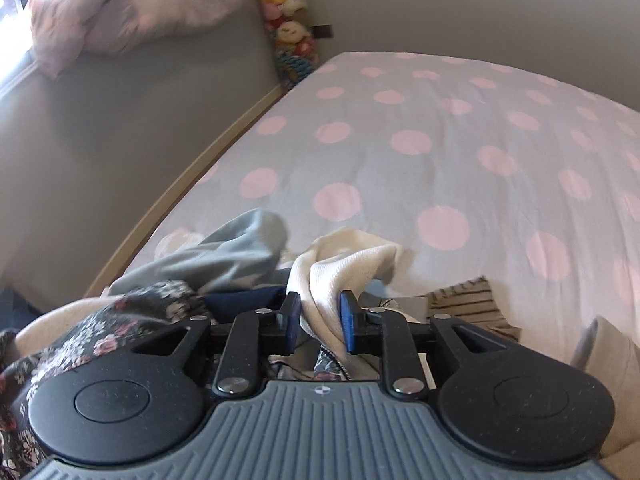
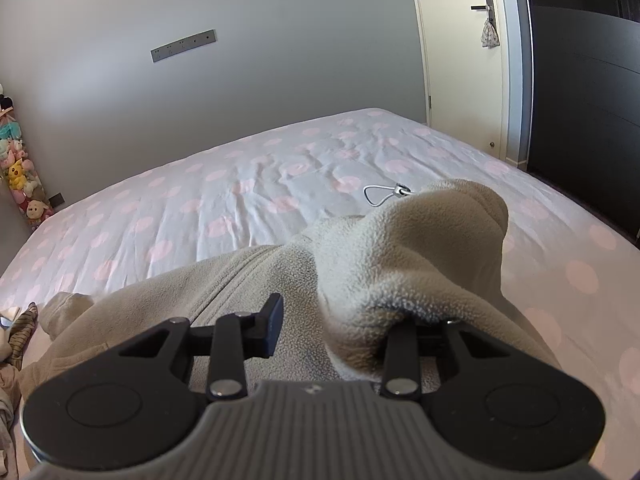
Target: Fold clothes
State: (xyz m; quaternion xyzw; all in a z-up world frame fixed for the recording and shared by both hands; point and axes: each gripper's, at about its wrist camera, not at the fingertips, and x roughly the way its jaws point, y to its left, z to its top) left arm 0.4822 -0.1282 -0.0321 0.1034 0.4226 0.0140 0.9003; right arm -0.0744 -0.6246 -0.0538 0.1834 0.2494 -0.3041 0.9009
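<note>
The beige fleece (image 2: 380, 264) fills the lower middle of the right view, draped over the right gripper (image 2: 332, 320), whose jaws stand apart — soft, bulky, best pinched at a hem — while the left gripper (image 1: 319, 322), jaws apart, straddles a cream top (image 1: 340, 268) in the pile; no containers show.

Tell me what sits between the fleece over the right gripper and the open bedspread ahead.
Only a small metal clip lies on the polka-dot bedspread just beyond the beige fleece. The fleece itself drapes over one finger of the right gripper. Nothing else visible blocks that stretch.
</note>
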